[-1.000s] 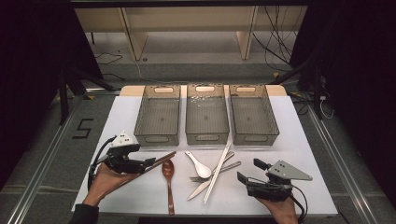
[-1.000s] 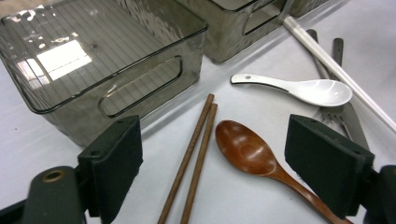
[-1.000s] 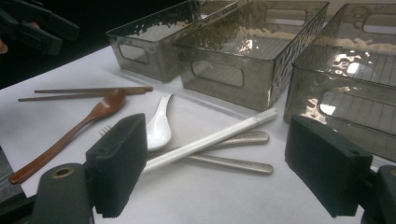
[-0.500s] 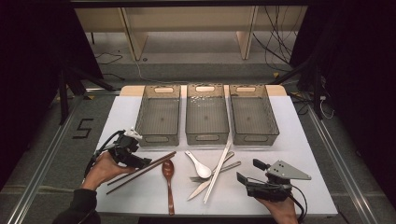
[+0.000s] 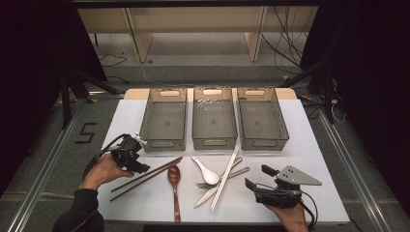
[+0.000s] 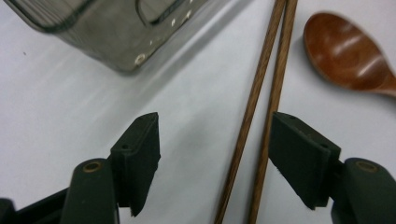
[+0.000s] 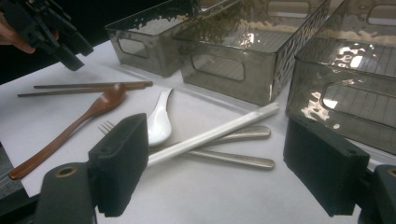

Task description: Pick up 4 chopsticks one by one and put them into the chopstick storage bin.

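My left gripper [image 5: 140, 167] [image 6: 215, 158] points down at a pair of brown wooden chopsticks [image 5: 145, 176] [image 6: 261, 107] lying on the white table. Its jaws straddle the chopsticks and have just been closing. The sticks lie close to the right-hand pad, and neither pad presses on them. A brown wooden spoon [image 5: 174, 181] [image 6: 348, 51] lies just beyond. My right gripper [image 5: 255, 176] [image 7: 224, 168] rests open at the front right with nothing between its jaws. It faces a white spoon [image 7: 159, 121], white chopsticks [image 7: 215, 133] and a metal fork [image 7: 224, 158].
Three clear grey bins [image 5: 163, 118] [image 5: 214, 116] [image 5: 262, 116] stand in a row at the back of the table [image 5: 309, 145]. One corner of the left bin [image 6: 116, 32] is close ahead of my left gripper. Dark floor surrounds the table.
My left hand has shifted a little forward and down, tilting its gripper onto the near part of the wooden chopsticks. The right gripper has stayed where it was.
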Demonstrator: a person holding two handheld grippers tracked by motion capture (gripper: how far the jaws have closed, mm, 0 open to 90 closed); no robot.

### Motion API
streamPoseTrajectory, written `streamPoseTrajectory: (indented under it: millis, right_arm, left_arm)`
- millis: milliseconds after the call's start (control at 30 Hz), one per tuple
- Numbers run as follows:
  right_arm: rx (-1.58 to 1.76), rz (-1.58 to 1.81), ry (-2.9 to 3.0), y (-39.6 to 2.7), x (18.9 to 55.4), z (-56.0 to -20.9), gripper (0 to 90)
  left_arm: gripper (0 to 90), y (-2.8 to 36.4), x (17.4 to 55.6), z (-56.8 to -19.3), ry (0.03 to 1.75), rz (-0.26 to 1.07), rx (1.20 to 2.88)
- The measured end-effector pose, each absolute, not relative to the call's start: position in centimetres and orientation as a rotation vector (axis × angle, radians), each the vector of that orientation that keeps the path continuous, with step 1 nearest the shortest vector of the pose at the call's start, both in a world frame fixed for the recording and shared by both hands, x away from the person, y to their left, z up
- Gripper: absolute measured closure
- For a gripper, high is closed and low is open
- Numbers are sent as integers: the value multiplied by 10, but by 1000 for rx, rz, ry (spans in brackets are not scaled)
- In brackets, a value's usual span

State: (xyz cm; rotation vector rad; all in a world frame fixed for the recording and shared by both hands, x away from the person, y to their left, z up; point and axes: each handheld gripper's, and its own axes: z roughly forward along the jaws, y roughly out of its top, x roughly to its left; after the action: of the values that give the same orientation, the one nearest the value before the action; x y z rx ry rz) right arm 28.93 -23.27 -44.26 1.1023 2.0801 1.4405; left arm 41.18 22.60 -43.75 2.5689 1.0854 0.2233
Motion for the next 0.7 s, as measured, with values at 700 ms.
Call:
streamPoseTrajectory:
  millis: [700]
  right_arm:
    - [1095,1431,2095,-232,290,-443,234]
  left_arm:
    - [658,219,408,-456,980,107,2728]
